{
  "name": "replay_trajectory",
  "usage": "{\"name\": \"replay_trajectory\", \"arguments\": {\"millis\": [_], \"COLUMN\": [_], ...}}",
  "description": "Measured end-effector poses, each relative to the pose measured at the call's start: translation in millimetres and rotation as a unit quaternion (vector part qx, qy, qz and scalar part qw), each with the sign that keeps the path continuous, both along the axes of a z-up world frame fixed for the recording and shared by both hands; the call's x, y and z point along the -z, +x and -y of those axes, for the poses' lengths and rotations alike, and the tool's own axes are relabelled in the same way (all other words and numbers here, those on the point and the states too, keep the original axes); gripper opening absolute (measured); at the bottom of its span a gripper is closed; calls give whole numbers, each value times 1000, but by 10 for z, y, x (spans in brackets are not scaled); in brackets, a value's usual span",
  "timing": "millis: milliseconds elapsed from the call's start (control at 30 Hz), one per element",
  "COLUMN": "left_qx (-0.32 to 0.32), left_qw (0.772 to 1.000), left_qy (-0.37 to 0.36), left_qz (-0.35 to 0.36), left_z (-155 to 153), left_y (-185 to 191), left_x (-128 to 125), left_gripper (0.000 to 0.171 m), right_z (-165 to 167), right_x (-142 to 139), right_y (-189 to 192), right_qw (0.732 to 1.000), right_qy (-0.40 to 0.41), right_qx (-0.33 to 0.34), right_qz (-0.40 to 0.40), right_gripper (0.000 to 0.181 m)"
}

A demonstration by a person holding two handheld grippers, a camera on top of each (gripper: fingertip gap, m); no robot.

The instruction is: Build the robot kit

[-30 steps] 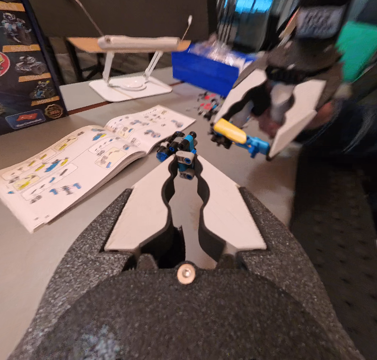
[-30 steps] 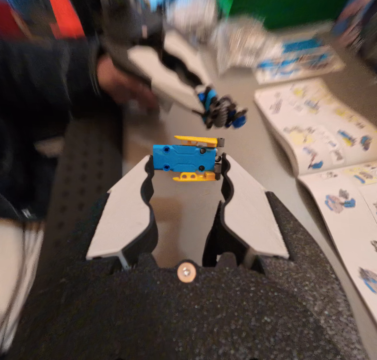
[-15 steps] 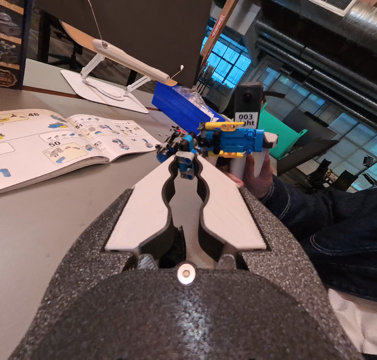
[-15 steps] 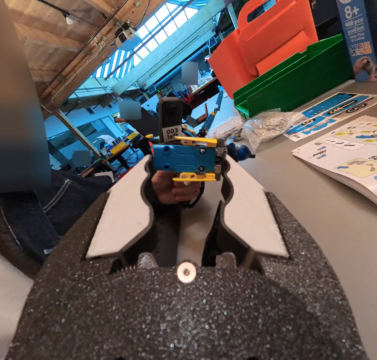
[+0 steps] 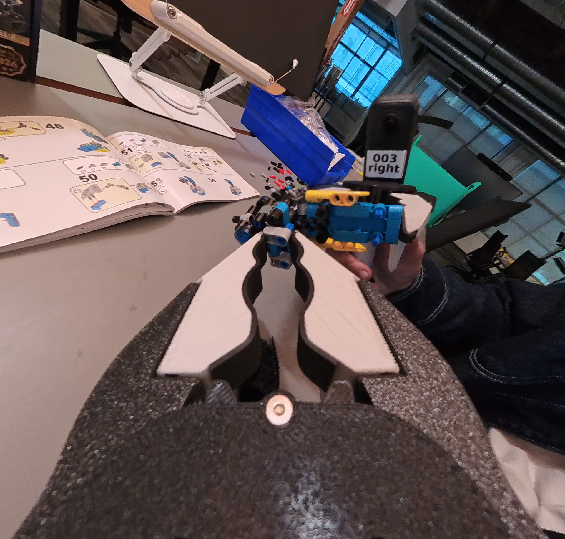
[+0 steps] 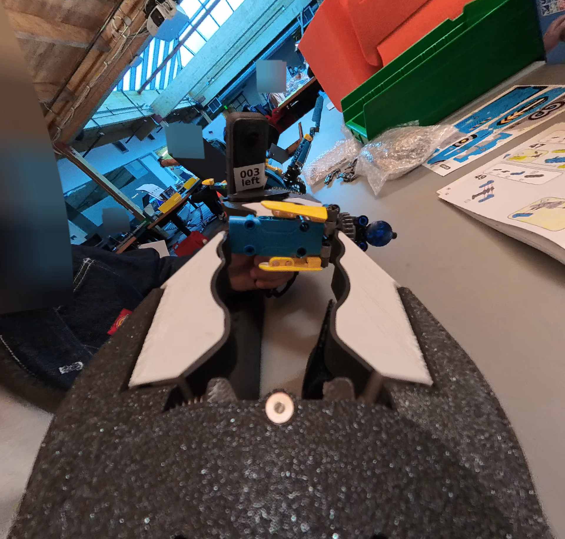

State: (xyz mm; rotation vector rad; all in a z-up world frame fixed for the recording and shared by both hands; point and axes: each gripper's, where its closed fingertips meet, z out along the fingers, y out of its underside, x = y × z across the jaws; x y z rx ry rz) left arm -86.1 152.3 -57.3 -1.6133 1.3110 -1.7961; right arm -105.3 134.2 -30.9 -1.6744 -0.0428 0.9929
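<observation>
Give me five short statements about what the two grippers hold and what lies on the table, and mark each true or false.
1. The left gripper is shut on a small grey and blue brick assembly. True.
2. The right gripper is open and holds nothing. False: it is shut on a blue and yellow brick block.
3. The two brick pieces are held close together above the grey table. True.
4. The instruction booklet lies closed. False: it lies open on the table.
5. The blue bin stands on the floor. False: it sits on the table, beyond small loose parts.
</observation>
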Motion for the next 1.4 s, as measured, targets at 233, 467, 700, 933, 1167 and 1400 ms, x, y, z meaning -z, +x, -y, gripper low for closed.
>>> {"name": "replay_trajectory", "arguments": {"millis": [233, 467, 700, 933, 1167, 1400], "left_qx": [5, 51, 55, 55, 58, 44], "left_qw": [1000, 997, 997, 998, 997, 997], "left_qy": [16, 45, 55, -18, -39, -51], "left_qz": [-5, -29, -26, -29, -28, -30], "left_z": [21, 176, 198, 119, 111, 44], "left_y": [0, -11, -1, -4, -5, -3], "left_x": [27, 142, 137, 124, 116, 119], "left_gripper": [14, 14, 14, 14, 14, 14], "right_z": [31, 160, 203, 187, 154, 108], "right_x": [17, 80, 89, 157, 74, 94], "right_y": [47, 18, 23, -10, 61, 77], "right_qw": [1000, 994, 994, 993, 991, 994], "right_qy": [-9, -52, -62, -73, -61, -57], "right_qx": [-7, -83, -91, -91, -83, -61], "right_qz": [3, -40, -15, -12, -81, -71], "right_gripper": [66, 66, 65, 65, 65, 65]}}
